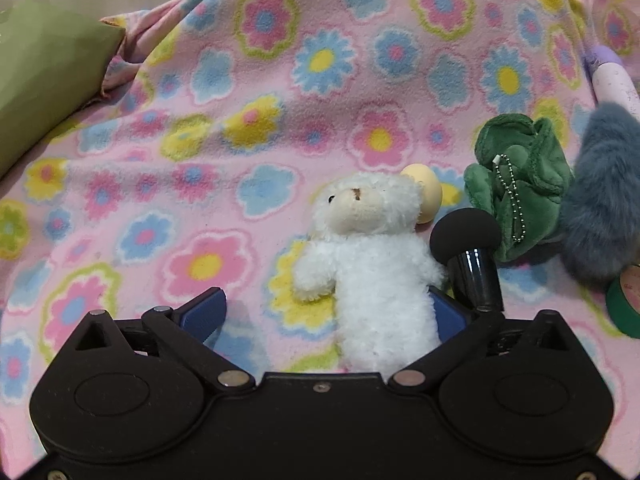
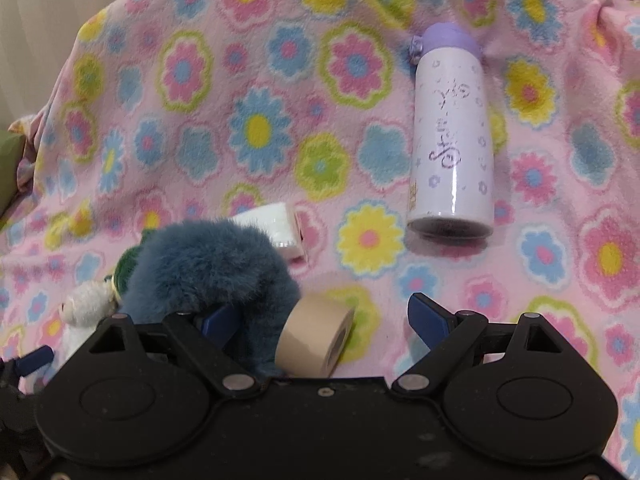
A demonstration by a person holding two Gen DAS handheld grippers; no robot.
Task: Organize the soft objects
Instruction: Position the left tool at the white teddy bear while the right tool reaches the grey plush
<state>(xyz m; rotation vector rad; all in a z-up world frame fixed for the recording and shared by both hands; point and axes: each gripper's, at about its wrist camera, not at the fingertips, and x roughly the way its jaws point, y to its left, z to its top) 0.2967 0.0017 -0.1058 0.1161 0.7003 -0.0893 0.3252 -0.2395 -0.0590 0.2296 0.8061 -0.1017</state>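
Note:
A white plush lamb (image 1: 372,256) lies on the floral blanket (image 1: 240,120), its lower body between the blue pads of my open left gripper (image 1: 324,316), against the right pad. A green plush (image 1: 520,184) with a ball chain and a blue-grey furry toy (image 1: 600,200) lie to its right. In the right wrist view, the blue-grey furry toy (image 2: 212,272) sits over the left pad of my open right gripper (image 2: 320,320), with a beige tape roll (image 2: 316,336) between the jaws. The lamb (image 2: 86,304) shows at far left.
A black foam-headed tool (image 1: 468,248) and a yellow egg-shaped object (image 1: 424,196) lie by the lamb. A green cushion (image 1: 44,80) lies at left, a green tape roll (image 1: 624,300) at right. A white-purple bottle (image 2: 452,136) and a white roll (image 2: 280,232) lie on the blanket.

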